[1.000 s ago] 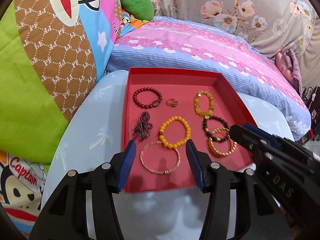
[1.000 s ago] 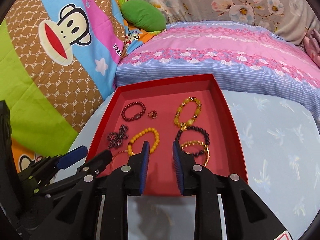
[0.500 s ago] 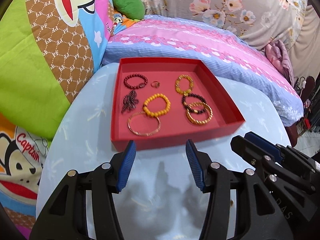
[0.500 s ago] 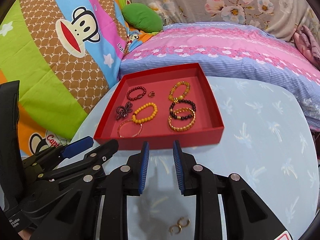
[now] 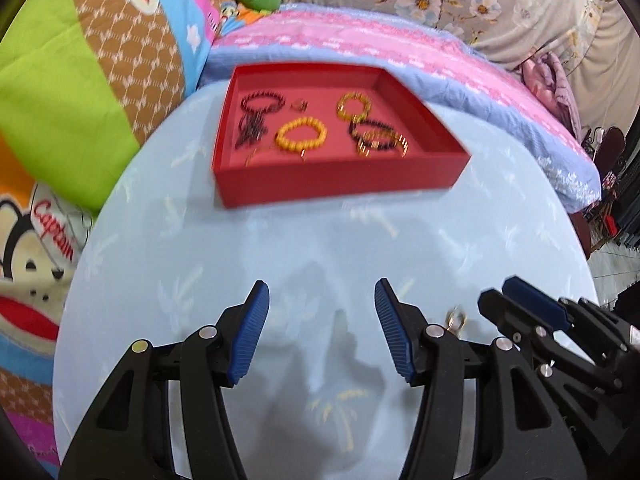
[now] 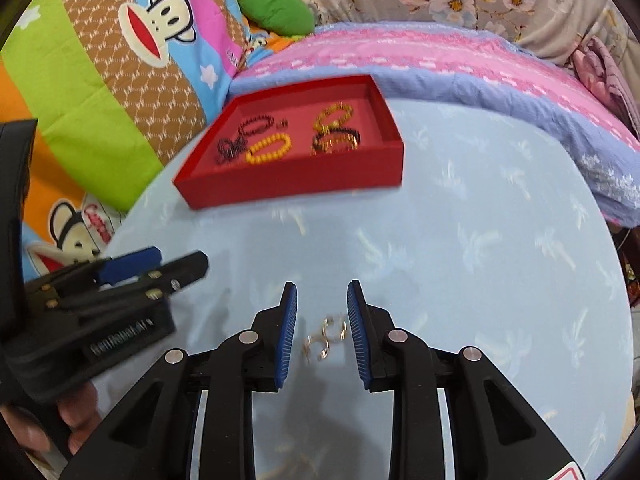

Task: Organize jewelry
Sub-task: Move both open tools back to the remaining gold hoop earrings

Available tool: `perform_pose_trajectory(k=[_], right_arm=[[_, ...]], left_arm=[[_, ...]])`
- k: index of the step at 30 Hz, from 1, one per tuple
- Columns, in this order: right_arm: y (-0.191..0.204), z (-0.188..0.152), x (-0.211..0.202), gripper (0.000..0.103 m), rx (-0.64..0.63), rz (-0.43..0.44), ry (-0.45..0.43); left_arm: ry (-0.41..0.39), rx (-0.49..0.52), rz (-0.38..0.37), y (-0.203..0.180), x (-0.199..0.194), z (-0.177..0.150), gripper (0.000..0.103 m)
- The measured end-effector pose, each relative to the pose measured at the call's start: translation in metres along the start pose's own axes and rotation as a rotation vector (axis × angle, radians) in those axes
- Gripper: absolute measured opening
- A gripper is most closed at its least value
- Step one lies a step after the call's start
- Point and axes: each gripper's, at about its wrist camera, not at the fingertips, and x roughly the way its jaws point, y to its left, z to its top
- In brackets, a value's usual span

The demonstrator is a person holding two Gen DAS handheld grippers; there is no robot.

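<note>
A round table [image 5: 520,216] draped in pale blue palm-print cloth stands against a bed, where a pink-and-blue striped quilt [image 6: 460,68], a cartoon-monkey blanket [image 6: 120,60] and a green cushion [image 6: 276,10] lie before a grey floral curtain [image 5: 480,4]. Tiled floor [image 5: 612,256] shows at right.

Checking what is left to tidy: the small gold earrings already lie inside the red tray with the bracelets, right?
Not quite. The gold earrings lie on the light blue tablecloth, between the open fingers of the right gripper, well short of the red tray. The bracelets are in the tray. The right wrist view shows it.
</note>
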Motion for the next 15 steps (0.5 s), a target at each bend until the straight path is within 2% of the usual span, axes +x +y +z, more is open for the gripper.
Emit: perform_pose_trajectory(k=[7,15], right_arm=[[-0.005,-0.031,0.014,0.026,0.023,0.0,0.07],[0.006,-0.032,0.024,0.026,0.004,0.014,0.073]], left_arm=[[0.047,-0.005,0.023,0.01,0.002,-0.028,0.052],[0.082,-0.018,0.032,0.016,0.007,-0.043,0.052]])
